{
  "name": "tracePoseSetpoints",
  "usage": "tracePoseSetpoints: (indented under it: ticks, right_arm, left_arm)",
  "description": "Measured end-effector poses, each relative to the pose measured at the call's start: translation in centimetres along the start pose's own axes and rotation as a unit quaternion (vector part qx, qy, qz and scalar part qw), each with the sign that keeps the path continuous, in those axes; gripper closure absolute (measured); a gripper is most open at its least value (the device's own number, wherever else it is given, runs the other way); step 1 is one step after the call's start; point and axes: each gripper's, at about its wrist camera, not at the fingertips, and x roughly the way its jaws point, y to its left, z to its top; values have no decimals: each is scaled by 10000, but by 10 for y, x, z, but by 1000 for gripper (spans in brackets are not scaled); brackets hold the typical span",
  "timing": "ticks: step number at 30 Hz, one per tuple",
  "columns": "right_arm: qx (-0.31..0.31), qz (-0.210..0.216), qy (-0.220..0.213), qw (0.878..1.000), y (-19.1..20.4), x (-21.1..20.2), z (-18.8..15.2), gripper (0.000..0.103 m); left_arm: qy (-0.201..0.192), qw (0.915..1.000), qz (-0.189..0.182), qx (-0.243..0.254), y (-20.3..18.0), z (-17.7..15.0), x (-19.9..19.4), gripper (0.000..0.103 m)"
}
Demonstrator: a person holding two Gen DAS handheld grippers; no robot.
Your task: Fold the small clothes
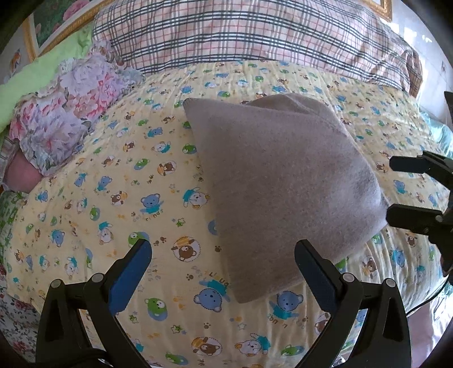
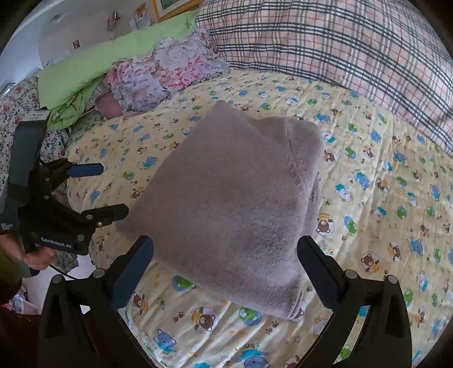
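A grey-brown fleece garment [image 1: 283, 181] lies folded into a thick square on the yellow bear-print sheet [image 1: 113, 175]. My left gripper [image 1: 223, 254] hovers open just short of the fold's near corner, with nothing between its fingers. In the right wrist view the same folded garment [image 2: 232, 203] fills the centre. My right gripper [image 2: 225, 252] stands open over its near edge, holding nothing. The left gripper [image 2: 110, 192] also shows at the left edge of that view, open beside the fold's left corner, held by a hand [image 2: 31, 257]. The right gripper [image 1: 396, 192] appears open at the garment's right side.
A large plaid pillow [image 1: 254, 36] lies along the back of the bed. A floral pillow [image 1: 73, 113] and a green quilt [image 2: 107, 65] sit at the back left. A gold-framed picture [image 1: 53, 25] hangs behind. The bed's edge runs at the left [image 2: 70, 175].
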Motion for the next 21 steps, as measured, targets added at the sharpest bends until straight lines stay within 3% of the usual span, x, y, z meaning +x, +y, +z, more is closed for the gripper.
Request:
tracePoseSetpoints:
  ticks: [21]
  right_arm:
    - [172, 135, 122, 9997, -3, 17, -1, 2]
  left_arm:
    - [16, 9999, -65, -127, 2, 1, 6, 2]
